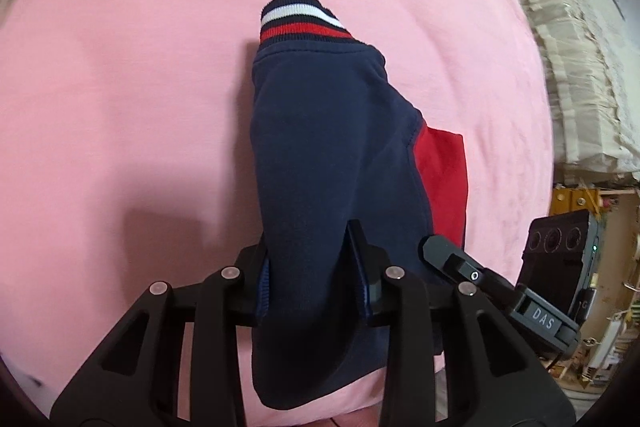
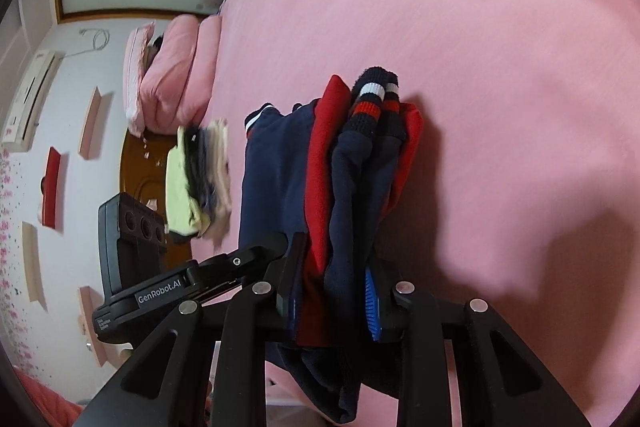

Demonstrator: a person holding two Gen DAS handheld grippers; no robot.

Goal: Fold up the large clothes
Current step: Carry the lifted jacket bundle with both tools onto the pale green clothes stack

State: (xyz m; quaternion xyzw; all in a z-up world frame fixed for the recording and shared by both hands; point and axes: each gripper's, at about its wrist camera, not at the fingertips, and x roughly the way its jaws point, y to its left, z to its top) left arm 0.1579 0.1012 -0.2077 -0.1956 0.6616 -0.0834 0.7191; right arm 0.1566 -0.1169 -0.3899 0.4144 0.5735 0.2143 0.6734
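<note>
A navy sweatshirt [image 1: 328, 131] with a red panel [image 1: 444, 179] and a striped navy, white and red cuff [image 1: 304, 19] hangs over the pink bed sheet [image 1: 120, 67]. My left gripper [image 1: 310, 251] is shut on a thick navy fold of it. The other gripper's dark finger [image 1: 452, 259] sits close on the right. In the right wrist view the same sweatshirt [image 2: 352, 179] is bunched in navy and red layers, with the cuffs [image 2: 376, 95] on top. My right gripper [image 2: 336, 259] is shut on those layers. The left gripper's finger [image 2: 260, 251] shows just beside it.
Pink sheet [image 2: 480, 27] spreads wide around the garment. Pink pillows [image 2: 176, 67] lie at the bed's head, and a stack of folded clothes [image 2: 200, 179] sits near them. Pale bundled fabric [image 1: 580, 67] is piled beyond the bed's right edge.
</note>
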